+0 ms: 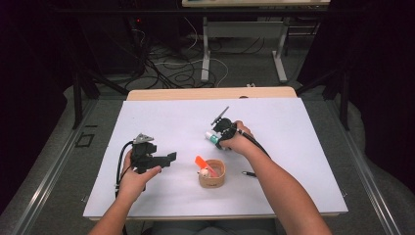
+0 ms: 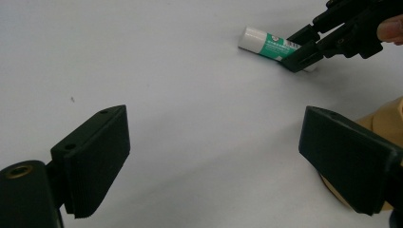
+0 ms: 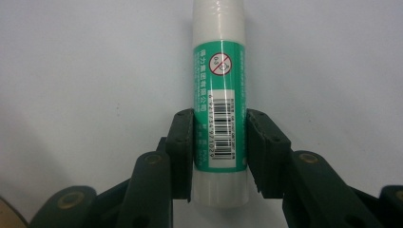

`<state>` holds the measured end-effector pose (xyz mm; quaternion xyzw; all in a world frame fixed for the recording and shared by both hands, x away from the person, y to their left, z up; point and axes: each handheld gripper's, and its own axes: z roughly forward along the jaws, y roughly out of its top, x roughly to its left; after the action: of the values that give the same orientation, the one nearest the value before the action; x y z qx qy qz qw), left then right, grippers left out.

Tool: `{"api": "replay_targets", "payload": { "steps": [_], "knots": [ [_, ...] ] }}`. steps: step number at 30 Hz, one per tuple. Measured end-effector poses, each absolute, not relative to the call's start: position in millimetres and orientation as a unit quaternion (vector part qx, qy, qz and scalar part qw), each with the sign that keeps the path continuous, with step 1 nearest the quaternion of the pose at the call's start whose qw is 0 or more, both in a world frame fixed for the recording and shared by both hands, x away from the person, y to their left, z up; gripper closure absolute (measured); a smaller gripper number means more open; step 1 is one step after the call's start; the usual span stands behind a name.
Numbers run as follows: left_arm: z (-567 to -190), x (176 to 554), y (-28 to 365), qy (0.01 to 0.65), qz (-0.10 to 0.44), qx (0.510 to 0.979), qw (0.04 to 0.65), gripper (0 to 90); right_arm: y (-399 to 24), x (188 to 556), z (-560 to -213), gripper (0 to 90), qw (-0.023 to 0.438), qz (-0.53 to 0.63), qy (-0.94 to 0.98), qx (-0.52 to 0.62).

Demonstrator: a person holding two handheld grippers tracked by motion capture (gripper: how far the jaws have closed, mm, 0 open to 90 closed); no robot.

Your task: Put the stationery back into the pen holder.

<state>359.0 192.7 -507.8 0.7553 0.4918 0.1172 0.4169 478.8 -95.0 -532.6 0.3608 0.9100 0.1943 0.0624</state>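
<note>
A green-and-white glue stick (image 1: 211,136) (image 2: 266,42) (image 3: 219,71) lies flat on the white table cover, just right of the middle. My right gripper (image 1: 218,139) (image 2: 297,54) (image 3: 219,152) reaches down onto it, and both pads touch the stick's sides at its barcode end, so it is shut on the stick. To the left, my left gripper (image 1: 169,157) (image 2: 214,156) hovers low over the cover with its jaws wide open and only bare table between them. It points toward the glue stick.
A small round wooden cup (image 1: 212,178) (image 2: 385,118) stands near the front middle, holding an orange piece (image 1: 200,161) and a pale item. A short black pen-like object (image 1: 249,173) lies to its right. The white cover (image 1: 293,127) ends at the wooden table edge at the back.
</note>
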Motion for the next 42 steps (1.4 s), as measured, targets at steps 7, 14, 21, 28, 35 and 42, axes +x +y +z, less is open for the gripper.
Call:
{"api": "replay_targets", "payload": {
  "steps": [7,14,21,28,35,42],
  "knots": [
    [-508,359,192,0.492,0.117,0.756,0.416,10.3,-95,479,-534,65.6,0.070,0.197,0.911,0.356],
    [-507,359,193,0.492,0.118,0.756,0.415,10.8,-97,479,-531,65.7,0.069,0.194,0.912,0.354],
    [-506,359,194,0.493,0.118,0.754,0.418,11.2,-102,478,-525,65.7,0.071,0.208,0.909,0.354],
    [-506,359,194,0.495,0.118,0.751,0.421,11.8,-105,470,-511,65.7,0.083,0.239,0.902,0.350],
    [-506,359,195,0.498,0.118,0.748,0.423,12.4,-106,459,-494,65.7,0.097,0.273,0.894,0.343],
    [-504,358,194,0.497,0.113,0.745,0.430,13.2,-111,445,-478,65.7,0.118,0.310,0.882,0.336]
  ]
}}
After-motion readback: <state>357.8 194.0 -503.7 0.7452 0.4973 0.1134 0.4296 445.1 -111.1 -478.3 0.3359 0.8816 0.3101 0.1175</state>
